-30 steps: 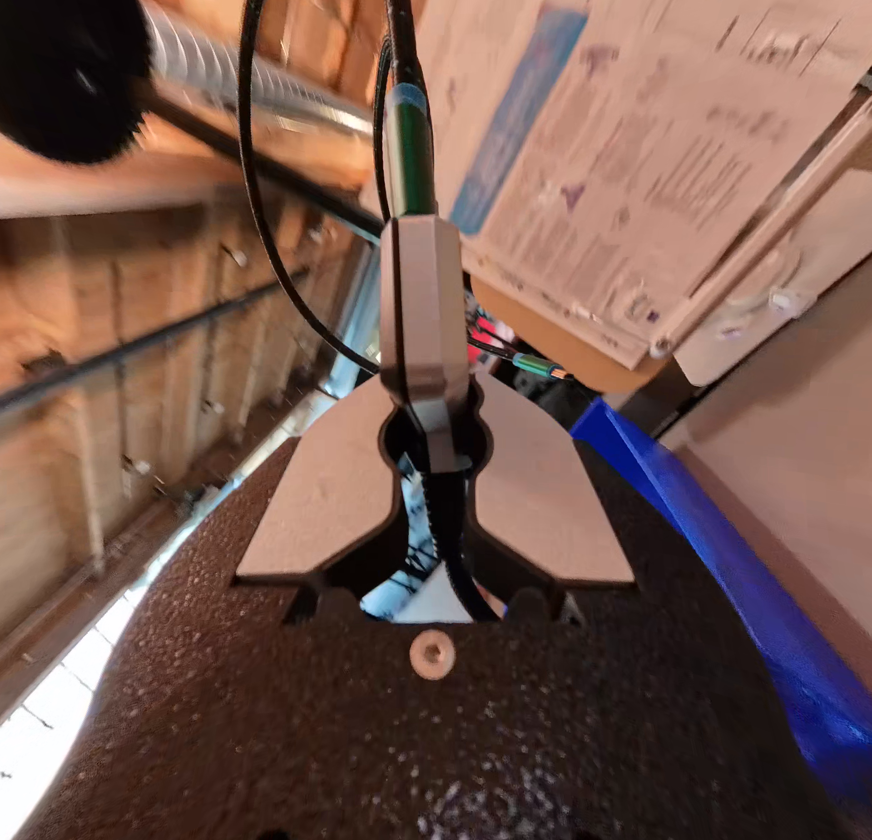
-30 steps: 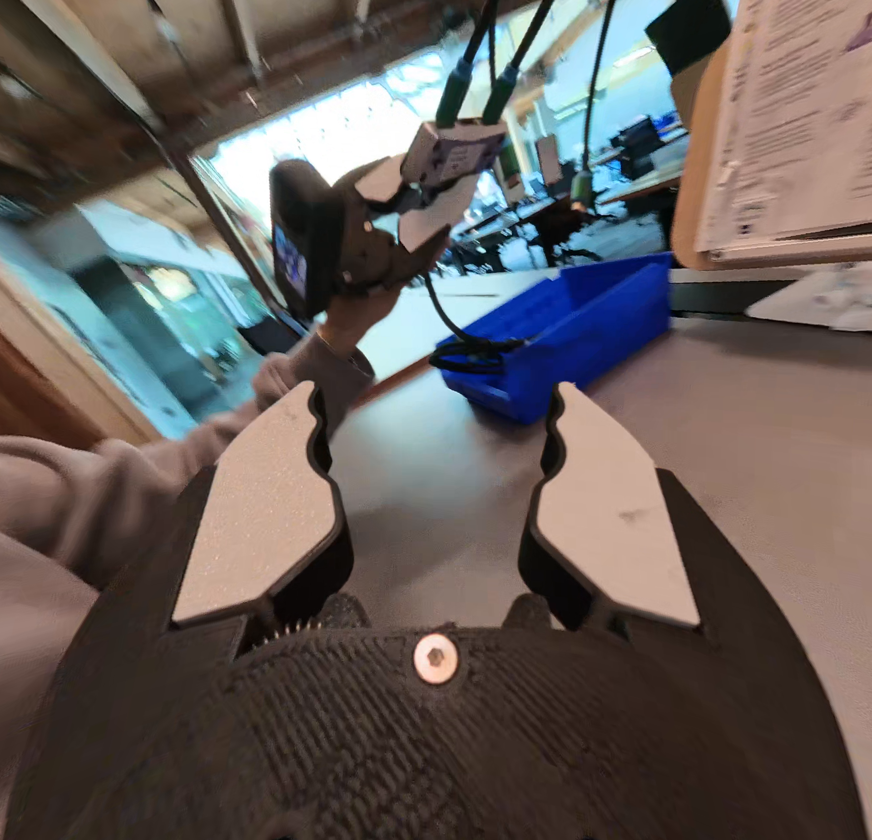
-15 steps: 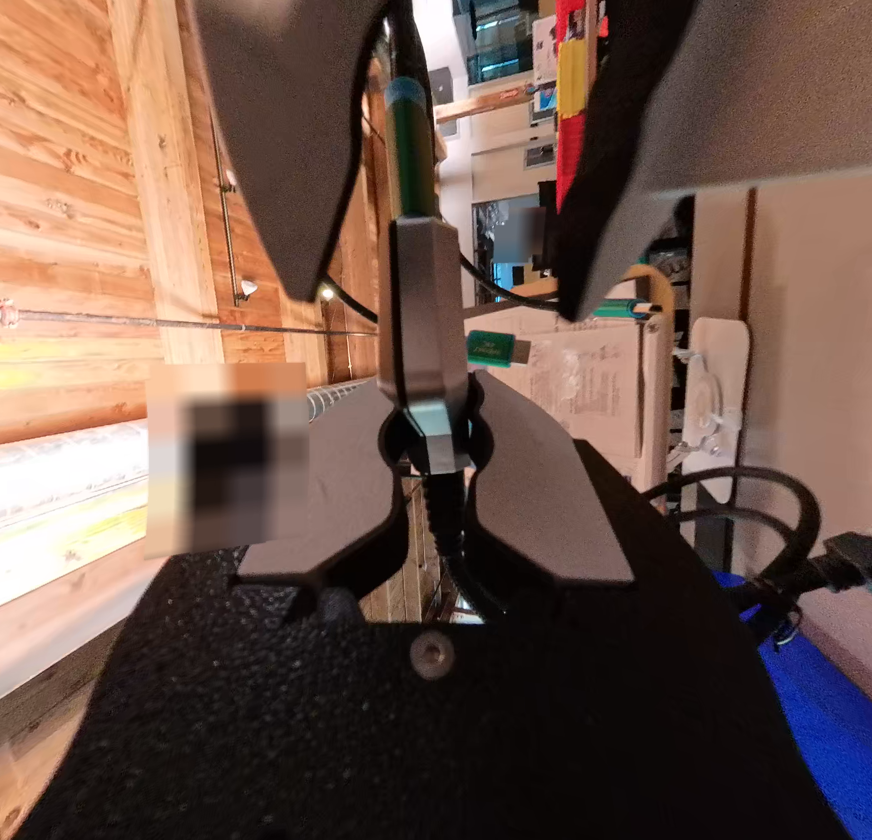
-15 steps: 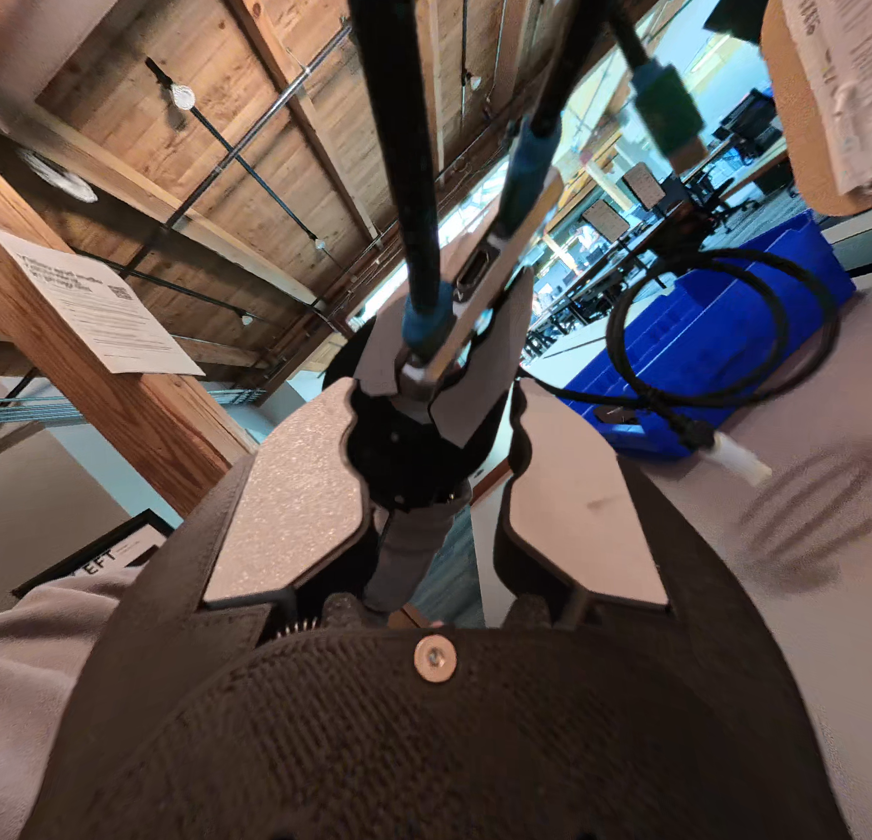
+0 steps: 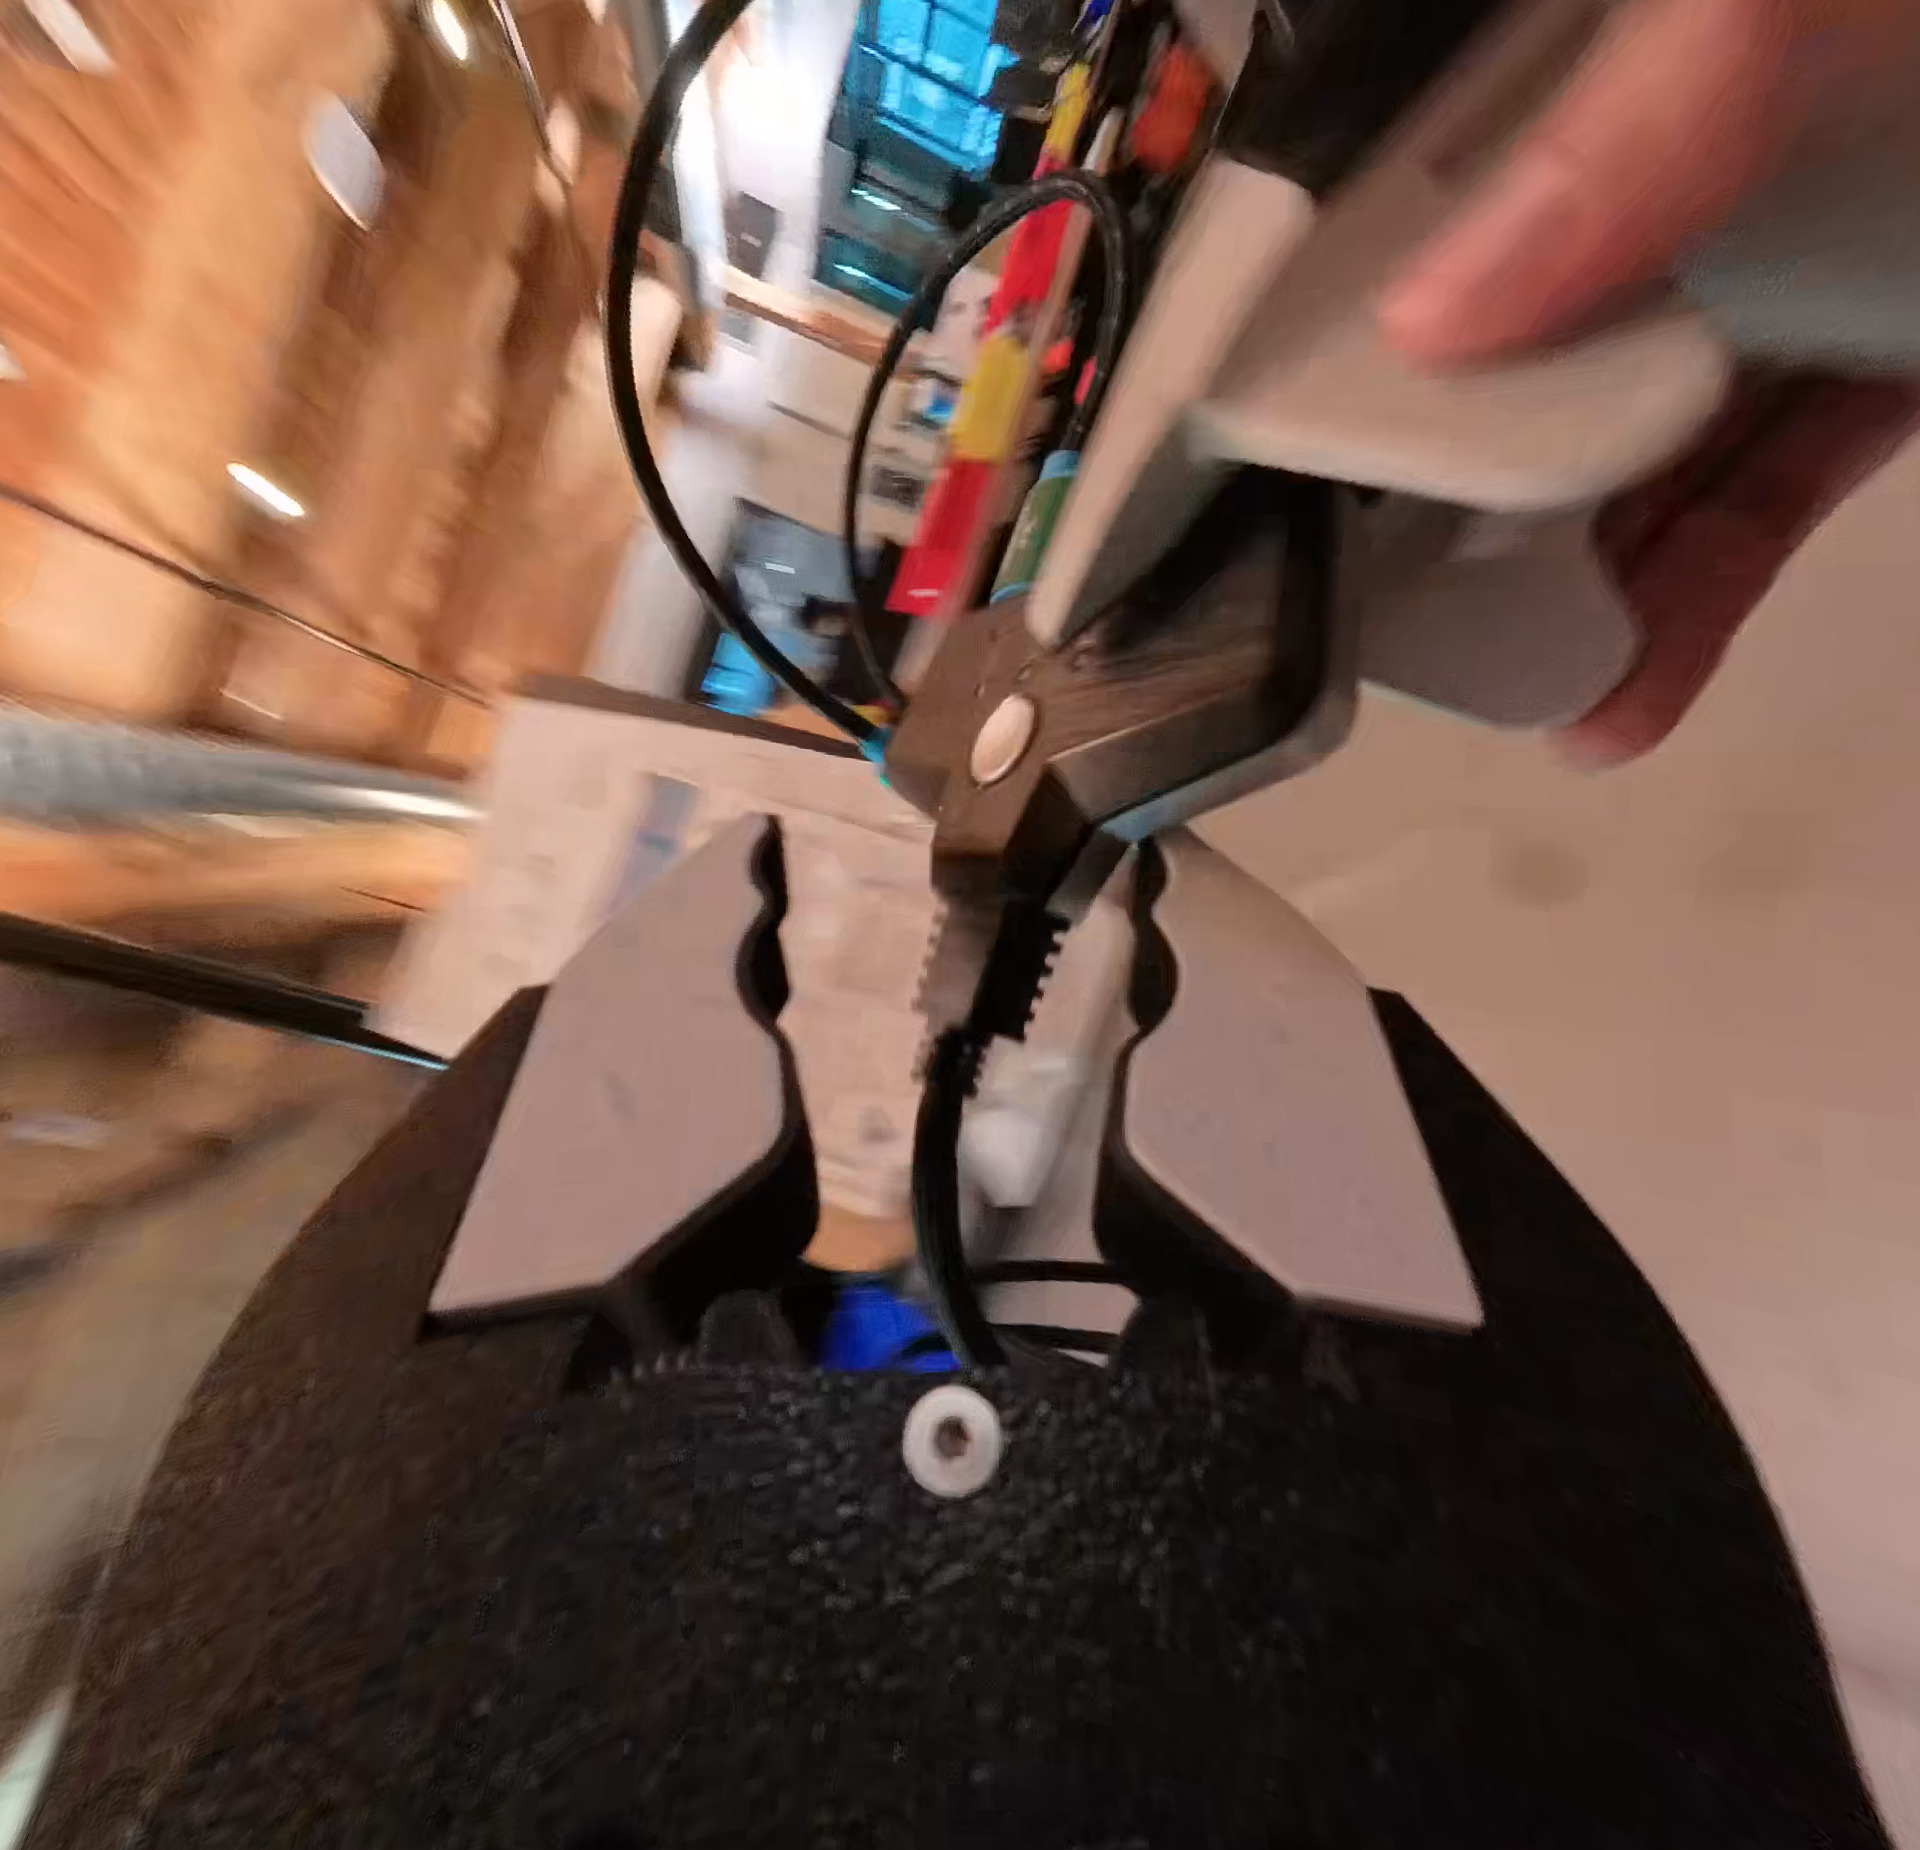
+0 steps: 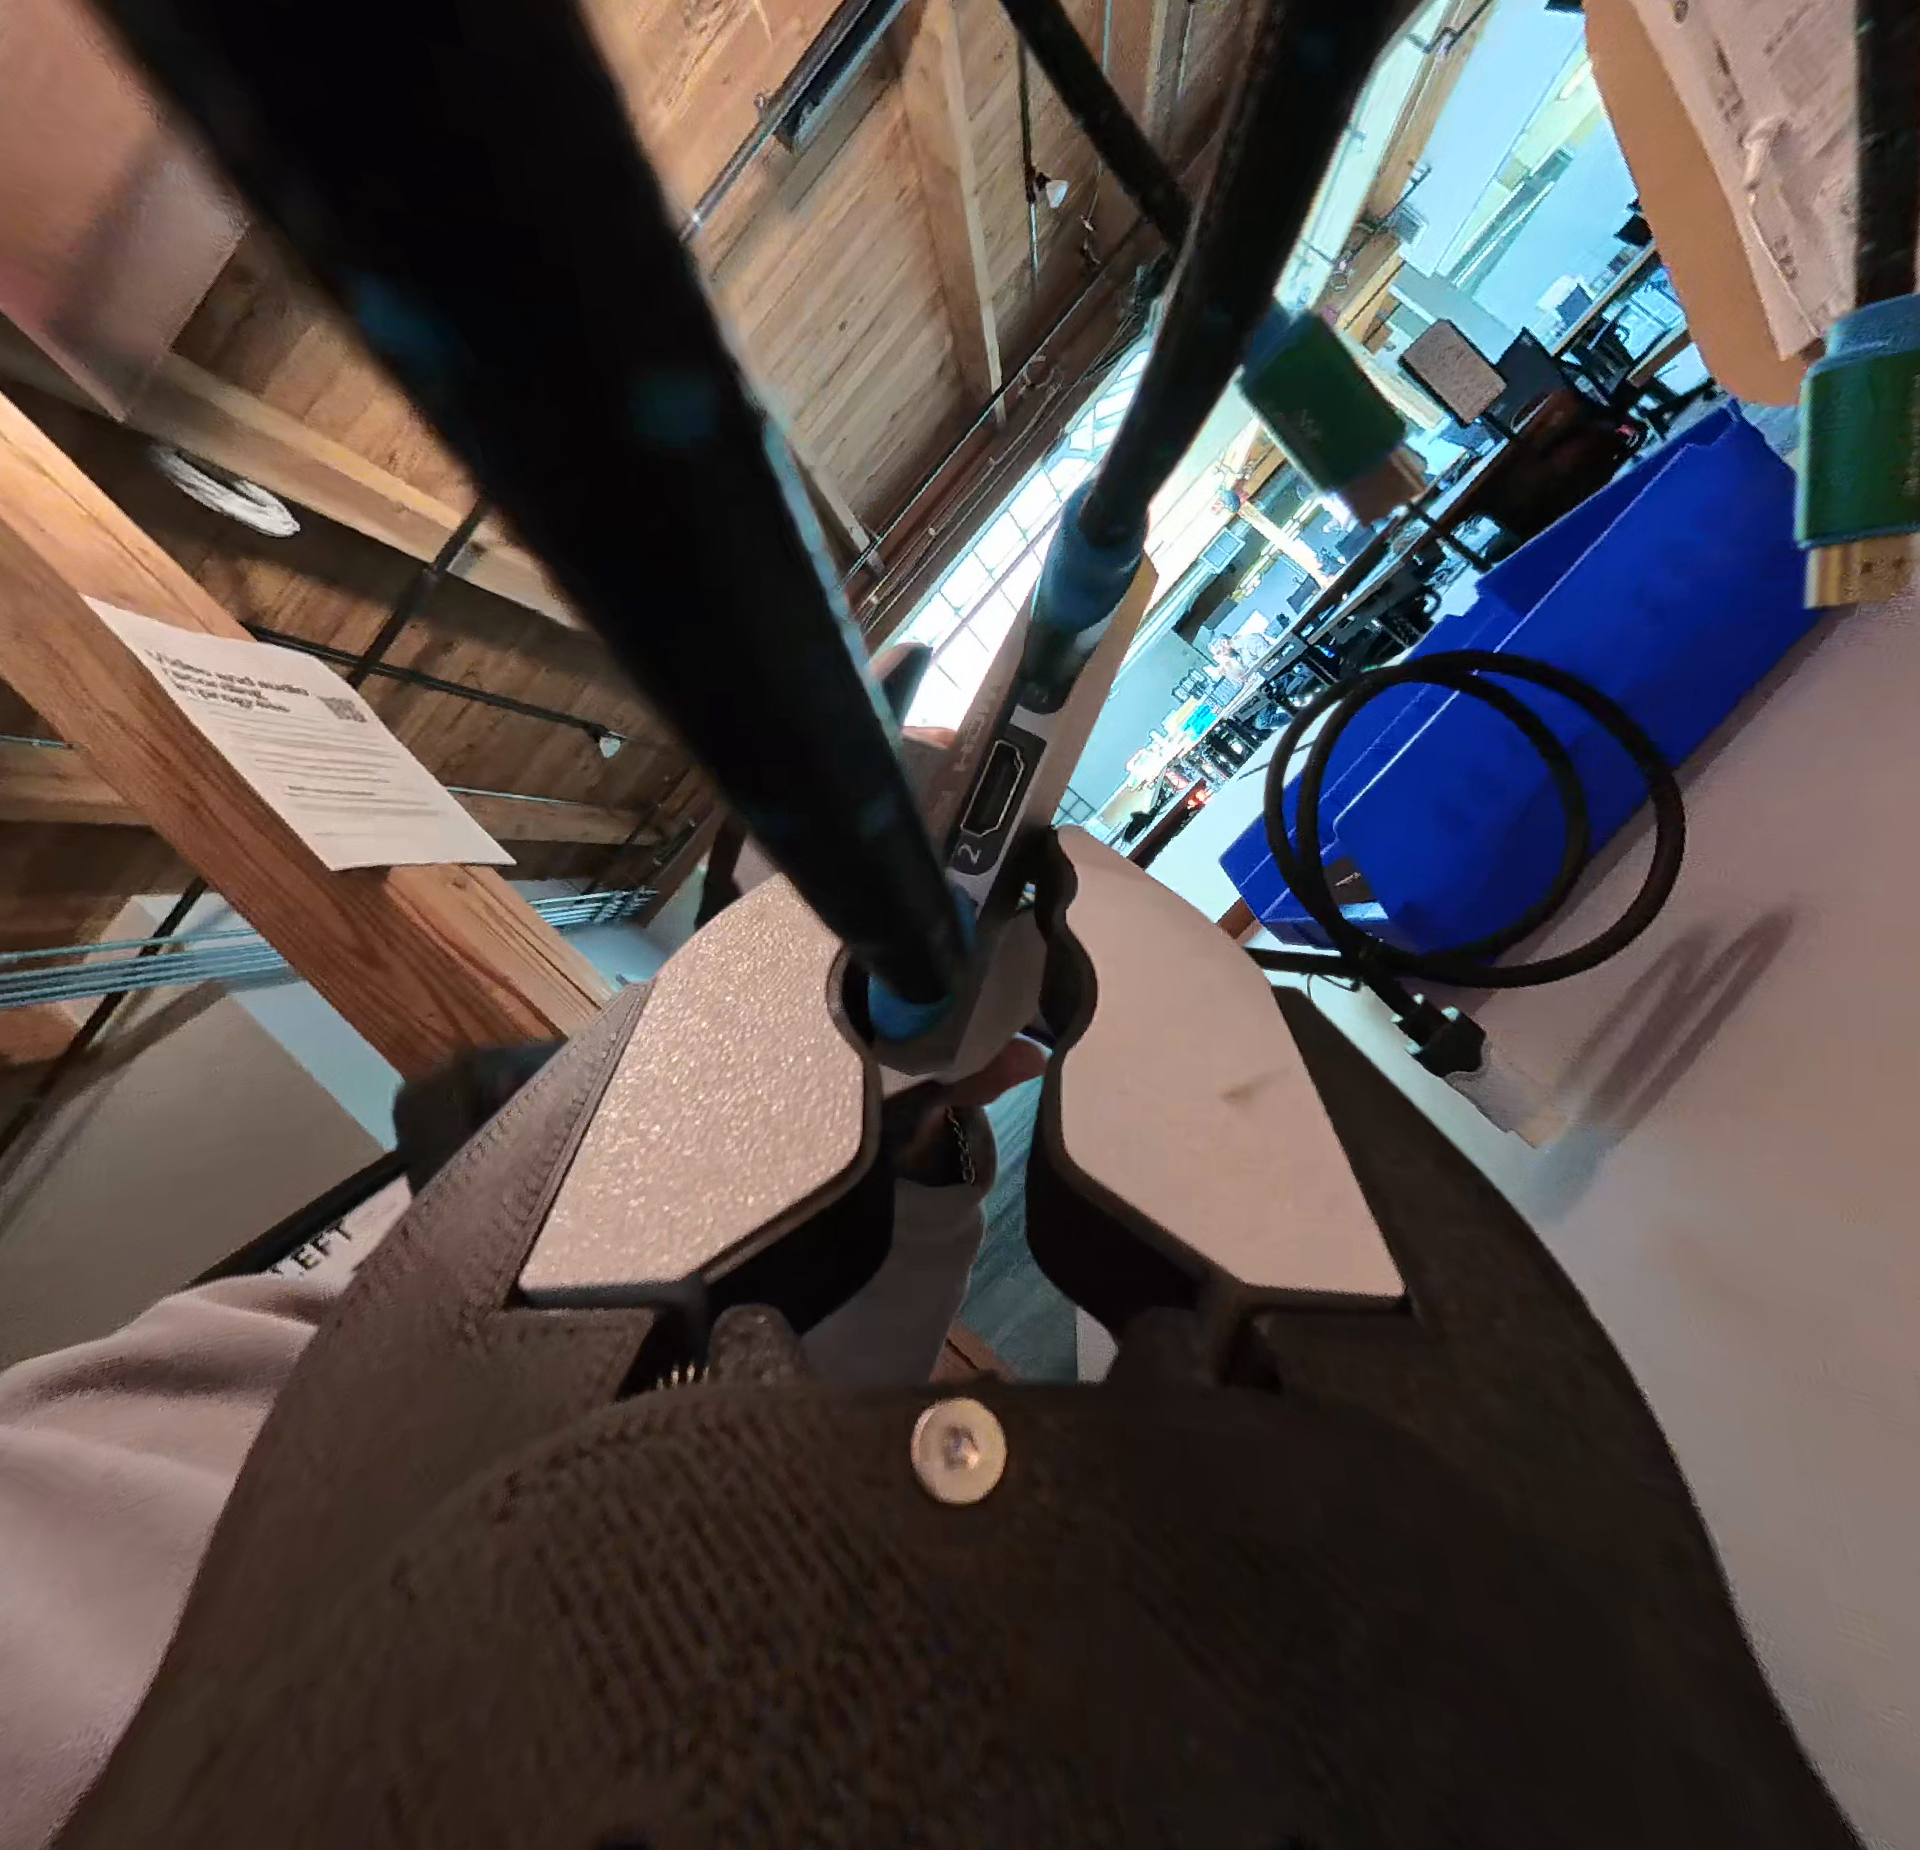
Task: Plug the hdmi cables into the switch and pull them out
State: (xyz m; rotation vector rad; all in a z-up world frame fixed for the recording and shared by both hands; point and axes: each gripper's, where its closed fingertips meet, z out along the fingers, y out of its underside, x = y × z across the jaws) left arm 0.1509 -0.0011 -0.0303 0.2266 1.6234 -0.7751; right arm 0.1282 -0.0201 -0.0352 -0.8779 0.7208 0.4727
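Between the spread fingers of the left gripper (image 5: 956, 865), the HDMI switch (image 5: 1081, 730) hangs ungrasped, its ribbed lead running down toward the camera. Only the right wrist view shows the right gripper (image 6: 961, 969) clenched on that switch, long axis slanting upward, an empty port (image 6: 992, 787) exposed, green HDMI plugs (image 6: 1320, 413) dangling loose.

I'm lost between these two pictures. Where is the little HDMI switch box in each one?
Left wrist view: the switch is at centre, just beyond the open left gripper, clamped from the upper right by the right gripper.
Right wrist view: the switch stands edge-on at centre, between the right gripper's fingertips.
Shared landmark: the blue bin.
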